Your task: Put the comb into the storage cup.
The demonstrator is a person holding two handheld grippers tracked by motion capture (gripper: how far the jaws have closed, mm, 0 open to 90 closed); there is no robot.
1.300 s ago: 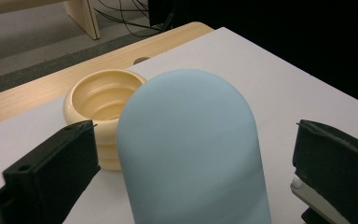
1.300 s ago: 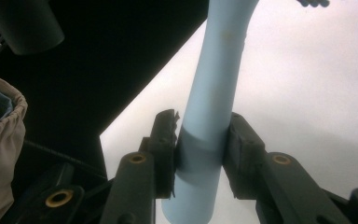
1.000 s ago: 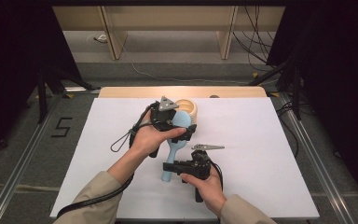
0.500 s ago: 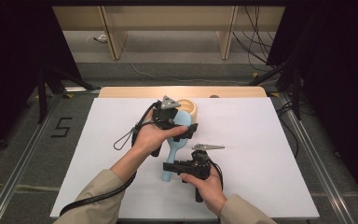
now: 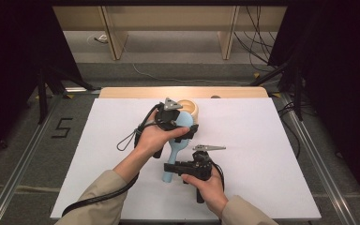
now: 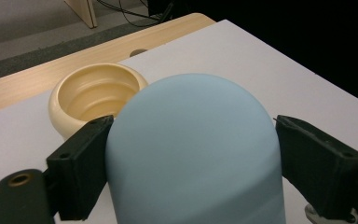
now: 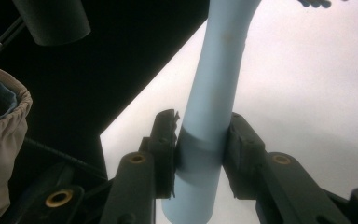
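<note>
1. The pale blue brush is smooth matte plastic: a broad head with a rounded, dome-like end and a straight, round-sectioned handle. It lies over the white bench, head just beside the bowl and handle running away from the bowl toward the person.
2. The bowl is cream-coloured, round and squat, with a thick rolled rim and stepped rings on its inner wall. It stands on the white sheet at the side nearest the bench's bare wooden strip.
3. The bench cover is a flat, matte white sheet.
4. Left hand-held gripper: positioned at the brush head, next to the bowl. Its black, blocky jaws stand wide, one on each side of the head. They have just been closing with the head between them. The one jaw sits against the head's edge; a narrow gap remains at the other, so the head is not yet clamped.
5. Right hand-held gripper: positioned at the handle end, well away from the bowl. Its jaws are clamped on the handle, both pads pressing the sides near the handle's lower end.
6. A beige sleeve covers the person's forearm.
</note>
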